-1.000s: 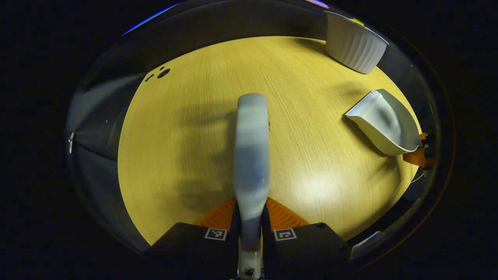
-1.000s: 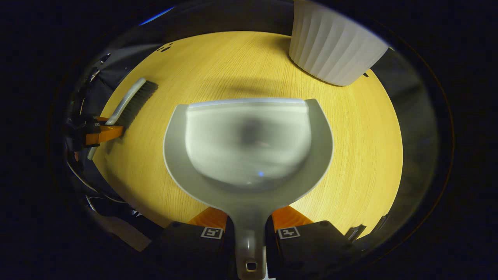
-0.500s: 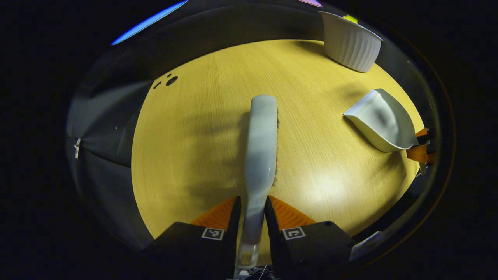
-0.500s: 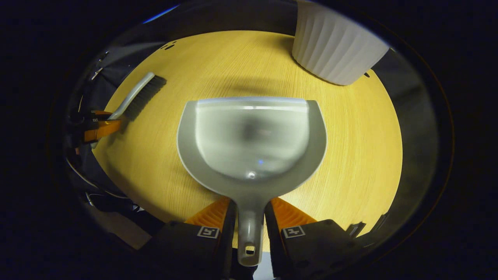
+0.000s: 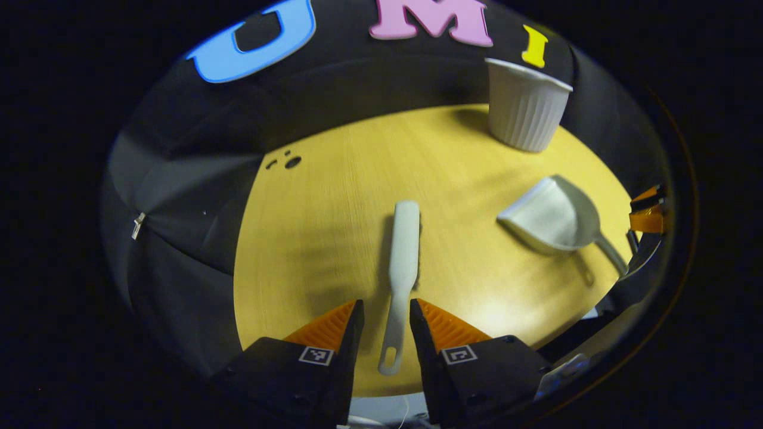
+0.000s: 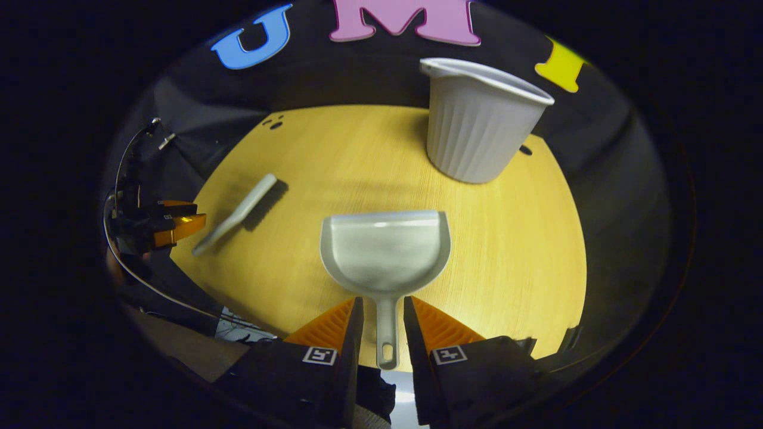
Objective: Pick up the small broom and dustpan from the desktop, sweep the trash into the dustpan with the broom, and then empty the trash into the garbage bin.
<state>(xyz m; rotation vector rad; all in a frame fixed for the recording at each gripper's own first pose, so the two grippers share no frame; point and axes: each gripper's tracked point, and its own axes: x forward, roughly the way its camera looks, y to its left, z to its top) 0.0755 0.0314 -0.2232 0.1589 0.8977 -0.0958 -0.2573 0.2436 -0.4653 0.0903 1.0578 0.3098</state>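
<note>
We have let go of both tools and backed off: the small broom (image 5: 403,262) and the dustpan (image 6: 384,253) now lie on the table (image 5: 334,196), near its front edge, so the job looks finished. The left gripper (image 5: 384,325) and right gripper (image 6: 381,322) hover open, each loosely straddling its handle without touching, facing the garbage bin (image 6: 477,128) near the table's far right edge.
</note>
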